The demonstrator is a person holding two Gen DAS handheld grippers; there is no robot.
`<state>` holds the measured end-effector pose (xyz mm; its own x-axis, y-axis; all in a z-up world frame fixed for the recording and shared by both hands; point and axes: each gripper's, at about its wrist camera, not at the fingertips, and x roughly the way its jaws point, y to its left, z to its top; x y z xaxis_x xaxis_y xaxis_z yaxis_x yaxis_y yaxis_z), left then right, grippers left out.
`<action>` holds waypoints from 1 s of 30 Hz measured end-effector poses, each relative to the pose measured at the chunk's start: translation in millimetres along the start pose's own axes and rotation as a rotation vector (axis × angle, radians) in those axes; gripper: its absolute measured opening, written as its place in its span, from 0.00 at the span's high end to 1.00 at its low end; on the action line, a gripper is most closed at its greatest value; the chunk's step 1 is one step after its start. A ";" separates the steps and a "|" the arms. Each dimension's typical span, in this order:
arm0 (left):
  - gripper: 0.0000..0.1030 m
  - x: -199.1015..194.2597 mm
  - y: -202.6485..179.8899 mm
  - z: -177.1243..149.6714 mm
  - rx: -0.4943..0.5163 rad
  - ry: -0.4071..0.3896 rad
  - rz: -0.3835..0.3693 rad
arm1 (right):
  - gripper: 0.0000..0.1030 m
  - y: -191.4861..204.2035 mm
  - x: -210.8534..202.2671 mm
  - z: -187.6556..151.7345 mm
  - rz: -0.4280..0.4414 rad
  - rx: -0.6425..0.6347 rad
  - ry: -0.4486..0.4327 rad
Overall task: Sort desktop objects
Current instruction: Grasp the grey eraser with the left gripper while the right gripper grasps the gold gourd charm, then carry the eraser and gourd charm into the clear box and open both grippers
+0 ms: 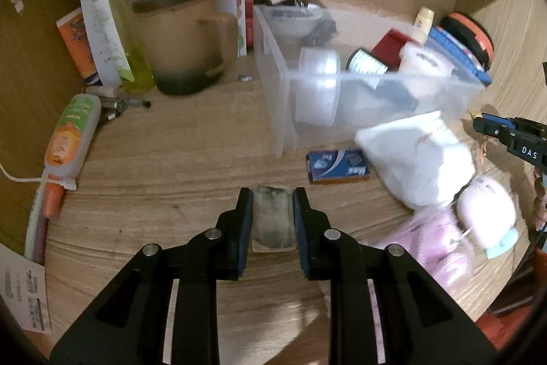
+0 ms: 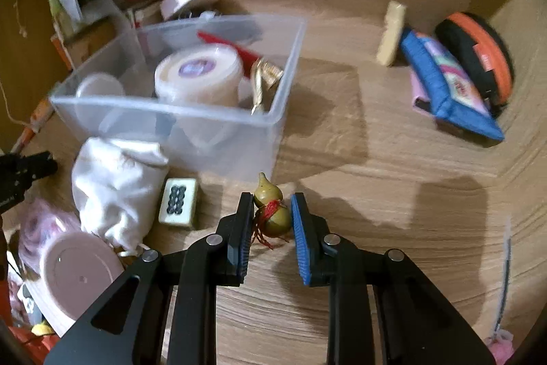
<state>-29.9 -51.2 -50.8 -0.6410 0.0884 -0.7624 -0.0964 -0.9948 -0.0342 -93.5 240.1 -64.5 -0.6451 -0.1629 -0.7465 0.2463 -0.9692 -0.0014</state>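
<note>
Gripping a grey block (image 1: 272, 216), left gripper (image 1: 272, 218) is hovering over the wooden desk (image 1: 177, 153); right gripper (image 2: 272, 221) is clamping a gourd charm (image 2: 271, 211) beside the clear bin (image 2: 218, 112).

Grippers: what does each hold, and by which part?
Left gripper: mahjong tile, by its two side faces. Right gripper: small gourd charm, around its lower bulb.

Motion smears the clear bin (image 1: 342, 84) and its contents. The pink things (image 1: 441, 242) beside it are blurred beyond naming.
</note>
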 end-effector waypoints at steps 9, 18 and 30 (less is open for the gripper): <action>0.78 -28.9 -7.8 27.1 0.002 -0.104 -0.042 | 0.80 -5.1 -48.5 42.5 -0.069 -0.012 -0.169; 0.78 -43.5 -22.6 54.4 0.028 -0.175 -0.070 | 0.80 4.4 -59.6 69.7 -0.059 -0.041 -0.240; 0.78 -20.3 -45.6 82.2 0.065 -0.170 -0.130 | 0.80 23.4 -22.1 76.9 0.017 -0.076 -0.163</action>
<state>-75.0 -3.4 19.3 -0.7387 0.2281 -0.6342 -0.2317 -0.9696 -0.0788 -129.1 206.8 3.1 -0.7473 -0.2132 -0.6294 0.3086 -0.9502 -0.0445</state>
